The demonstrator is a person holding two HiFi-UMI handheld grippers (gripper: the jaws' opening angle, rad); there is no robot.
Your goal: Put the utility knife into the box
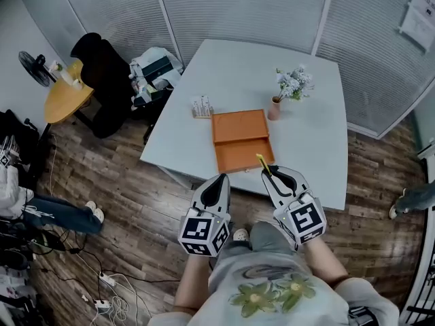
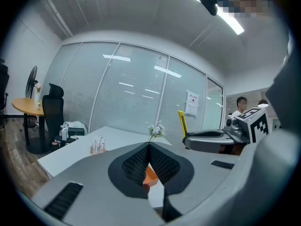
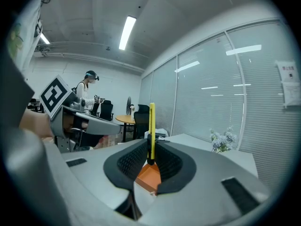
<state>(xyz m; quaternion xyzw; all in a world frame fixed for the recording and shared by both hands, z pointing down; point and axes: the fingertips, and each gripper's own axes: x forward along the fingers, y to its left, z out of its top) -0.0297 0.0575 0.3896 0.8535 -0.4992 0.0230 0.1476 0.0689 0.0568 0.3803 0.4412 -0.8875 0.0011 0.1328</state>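
An open orange box (image 1: 239, 153) lies on the pale table (image 1: 238, 73), its tray near the front edge. My right gripper (image 1: 274, 172) hovers just right of the tray, shut on a yellow utility knife (image 1: 263, 164) that sticks up out of the jaws. In the right gripper view the knife (image 3: 151, 128) stands upright between the pads of the right gripper (image 3: 150, 161), with the box (image 3: 149, 177) beyond. My left gripper (image 1: 222, 178) hangs off the table's front edge, jaws together and empty. The left gripper (image 2: 149, 147) view also shows the knife (image 2: 181, 122).
A vase of flowers (image 1: 291, 87) and a small rack of bottles (image 1: 202, 106) stand behind the box. A black chair (image 1: 102, 73), a round yellow table (image 1: 64, 95) and floor cables (image 1: 109, 297) lie to the left. Glass partitions close the back.
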